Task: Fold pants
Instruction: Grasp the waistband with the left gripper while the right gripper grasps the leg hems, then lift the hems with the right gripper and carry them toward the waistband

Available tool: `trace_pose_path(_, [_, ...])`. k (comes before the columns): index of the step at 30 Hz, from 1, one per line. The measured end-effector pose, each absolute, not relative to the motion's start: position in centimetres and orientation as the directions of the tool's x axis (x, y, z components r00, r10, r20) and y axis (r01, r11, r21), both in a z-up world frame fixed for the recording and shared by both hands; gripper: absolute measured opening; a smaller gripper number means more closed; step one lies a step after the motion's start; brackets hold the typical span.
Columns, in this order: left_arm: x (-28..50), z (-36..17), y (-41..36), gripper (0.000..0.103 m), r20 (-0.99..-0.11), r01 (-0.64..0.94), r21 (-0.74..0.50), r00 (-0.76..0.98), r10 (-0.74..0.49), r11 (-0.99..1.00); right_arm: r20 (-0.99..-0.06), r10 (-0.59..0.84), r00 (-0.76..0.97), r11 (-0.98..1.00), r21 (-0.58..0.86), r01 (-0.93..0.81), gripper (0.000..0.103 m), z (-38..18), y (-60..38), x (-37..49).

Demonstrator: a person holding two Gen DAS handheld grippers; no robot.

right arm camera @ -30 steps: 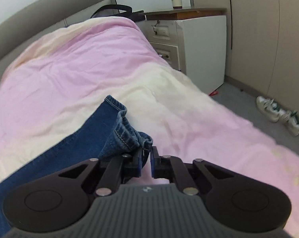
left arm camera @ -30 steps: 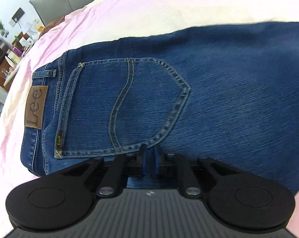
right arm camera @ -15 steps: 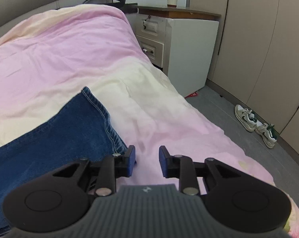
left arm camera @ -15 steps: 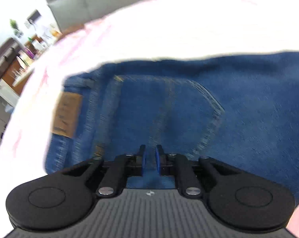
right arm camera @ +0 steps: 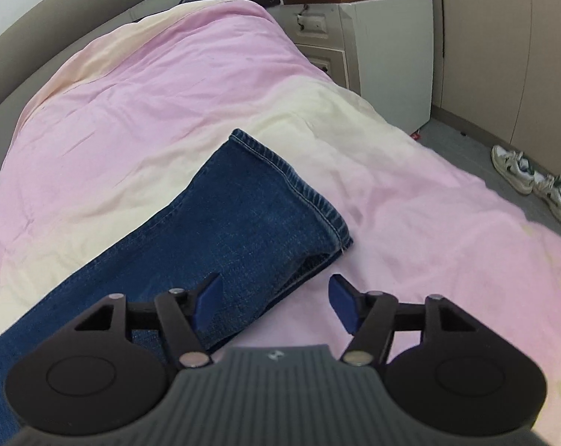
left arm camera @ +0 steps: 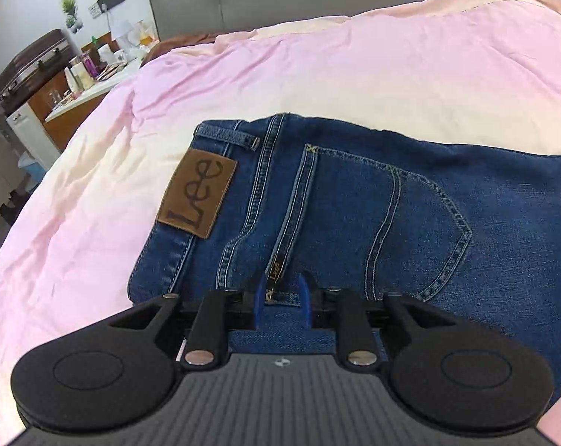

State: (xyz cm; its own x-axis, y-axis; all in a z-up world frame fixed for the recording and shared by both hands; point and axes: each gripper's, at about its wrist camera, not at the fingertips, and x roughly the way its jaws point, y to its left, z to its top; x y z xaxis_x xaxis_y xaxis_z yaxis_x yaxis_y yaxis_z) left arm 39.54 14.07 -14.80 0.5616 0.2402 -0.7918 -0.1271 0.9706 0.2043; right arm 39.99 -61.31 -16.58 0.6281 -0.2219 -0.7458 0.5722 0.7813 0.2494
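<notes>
Lying flat along the bed, jeans (left arm camera: 373,215), left hand-held gripper (left arm camera: 282,297) apparently unclenched, right hand-held gripper (right arm camera: 274,303) released.

Both views bright and pretty sharp, soft even indoor light, no harsh glare, pink duvet (left arm camera: 317,74) a bit washed out above the jeans (left arm camera: 392,223), faint shadow under the hem (right arm camera: 328,230), heavy fisheye bending, dark vignette corners

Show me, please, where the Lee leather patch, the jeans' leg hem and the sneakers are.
Lee leather patch (left arm camera: 198,193): left wrist view, centre of the brown label.
Leg hem (right arm camera: 295,182): right wrist view, stitched cuff edge.
Sneakers (right arm camera: 533,182): right wrist view, white pair on the floor, between the two.
</notes>
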Motion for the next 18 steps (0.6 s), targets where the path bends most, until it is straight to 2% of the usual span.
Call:
trace_pose_path(4, [39.8, -15.7, 14.3, 0.027, -0.801, -0.15, 0.209, 0.541, 0.257, 0.966, -0.738, -0.205, 0.643, 0.707, 0.343, 0.619, 0.05, -18.1, -63.0, 39.4])
trace_pose_path(14, [40.8, -17.5, 13.4, 0.029, -0.795, -0.164, 0.301, 0.501, 0.342, 0.94, -0.713, -0.173, 0.68, 0.615, 0.461, 0.64, 0.047, -21.9, -66.5, 41.9])
trace_pose_path(16, [40.9, -17.4, 13.1, 0.029, -0.789, -0.168, 0.314, 0.501, 0.355, 0.935, -0.707, -0.18, 0.684, 0.61, 0.465, 0.642, 0.041, -22.2, -66.7, 42.0])
trace_pose_path(18, [40.7, -16.7, 12.6, 0.029, -0.783, -0.156, 0.306, 0.519, 0.342, 0.939, -0.692, -0.202, 0.693, 0.641, 0.441, 0.628, 0.024, -21.8, -66.3, 42.3])
